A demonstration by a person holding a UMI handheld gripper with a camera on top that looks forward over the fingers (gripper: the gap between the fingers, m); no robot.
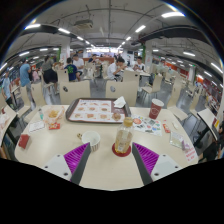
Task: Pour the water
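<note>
Tongs (113,158) spread apart, cup (122,145) between them, bare table (112,172) edge nearest

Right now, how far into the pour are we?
Done: nothing visibly poured. In hand: nothing; the gripper is open and its fingers straddle a small cup standing on the table, gaps either side. Left: pick up a water container, possibly the red cup beyond, and pour. Whether any cup holds water can't be told.
</note>
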